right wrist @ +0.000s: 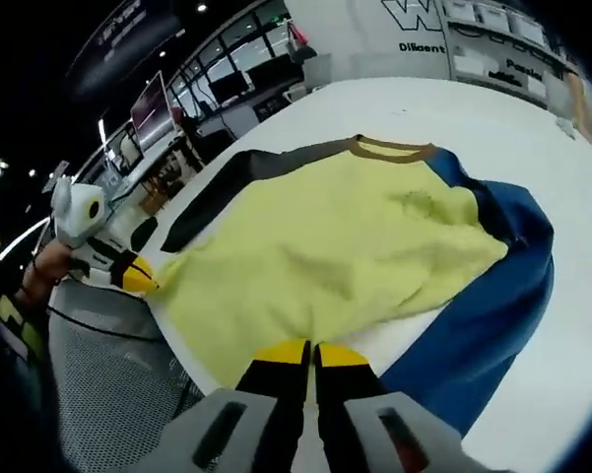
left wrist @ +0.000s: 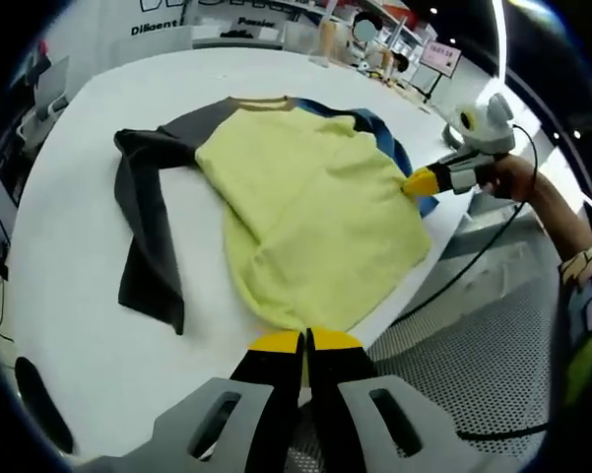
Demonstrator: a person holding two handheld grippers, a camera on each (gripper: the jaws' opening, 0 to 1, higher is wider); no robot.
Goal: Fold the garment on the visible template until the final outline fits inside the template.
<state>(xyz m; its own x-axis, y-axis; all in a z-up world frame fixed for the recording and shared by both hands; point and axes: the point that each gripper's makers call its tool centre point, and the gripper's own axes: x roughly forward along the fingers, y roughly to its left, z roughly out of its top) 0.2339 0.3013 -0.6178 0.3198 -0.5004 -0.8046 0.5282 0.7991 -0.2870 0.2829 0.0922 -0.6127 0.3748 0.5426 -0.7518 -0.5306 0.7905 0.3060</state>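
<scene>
A long-sleeved shirt (left wrist: 315, 217) lies flat on the white table (left wrist: 69, 325). Its body is pale yellow, with one dark grey sleeve (left wrist: 148, 246) and one blue sleeve (left wrist: 386, 135). My left gripper (left wrist: 305, 341) is shut on the yellow hem at the table's near edge. My right gripper (left wrist: 421, 182), held by a hand, pinches the shirt's side edge by the blue sleeve. In the right gripper view, the right gripper (right wrist: 312, 353) is shut on the yellow fabric (right wrist: 325, 256) beside the blue sleeve (right wrist: 493, 315). The left gripper (right wrist: 138, 276) grips the hem corner at far left.
Below the table edge lies a grey perforated floor mat (left wrist: 473, 365) with black cables (left wrist: 473, 266) across it. Shelves, signs and a monitor (right wrist: 153, 103) stand beyond the table. The person's forearm (left wrist: 561, 217) reaches in from the right.
</scene>
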